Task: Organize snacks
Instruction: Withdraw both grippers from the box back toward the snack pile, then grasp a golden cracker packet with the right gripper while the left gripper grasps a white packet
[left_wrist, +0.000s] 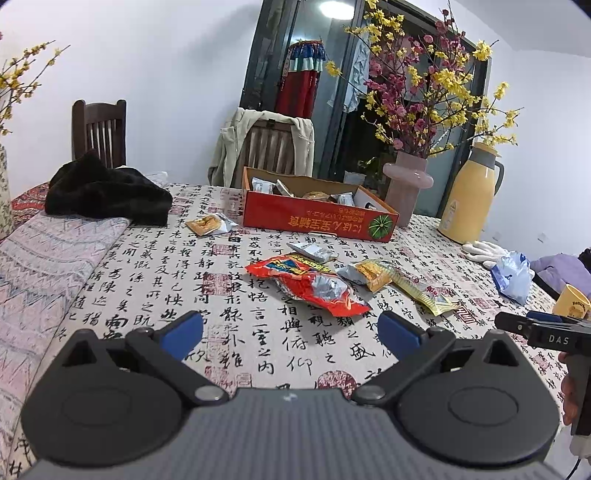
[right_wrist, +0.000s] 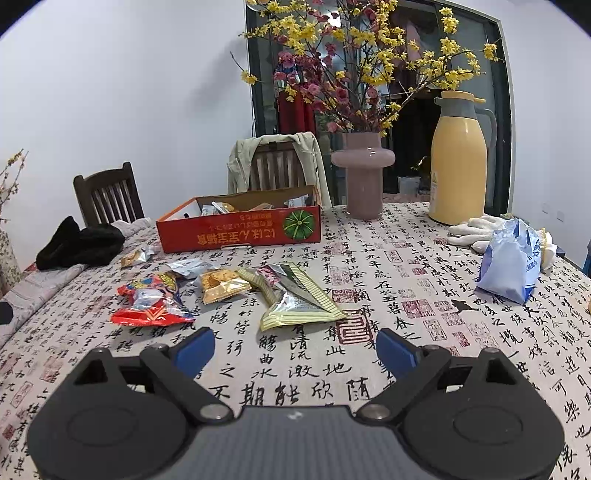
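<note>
— Nearest us, our left gripper (left_wrist: 290, 332) hangs over the cloth (left_wrist: 147, 266) with jaws spread wide and nothing between them. Our right gripper (right_wrist: 295, 349) is the same: released, empty, above bare cloth.

— So nothing is in hand. How much have we sorted?

— Part of it, we'd judge. Just ahead, loose snacks lie on the cloth: a red bag (left_wrist: 306, 282), an orange packet (right_wrist: 221, 284), a green-gold wrapper (right_wrist: 299, 302), a silver packet (left_wrist: 312, 252), and 1 more orange pack (left_wrist: 210, 224) off near the black cloth (left_wrist: 107, 190). We count at least 5 left out.

— And farther back?

— The red box (right_wrist: 240, 230) sits open behind them with several packets already inside. We'd say the red bag is the closest next pick for the left.

— Any writing we can read?

— The right gripper's body, seen from the left camera, reads "DAS". The box's front print is upside down to us, beside a green melon picture; we can't make it out. The cloth carries Chinese calligraphy and red seals.
</note>
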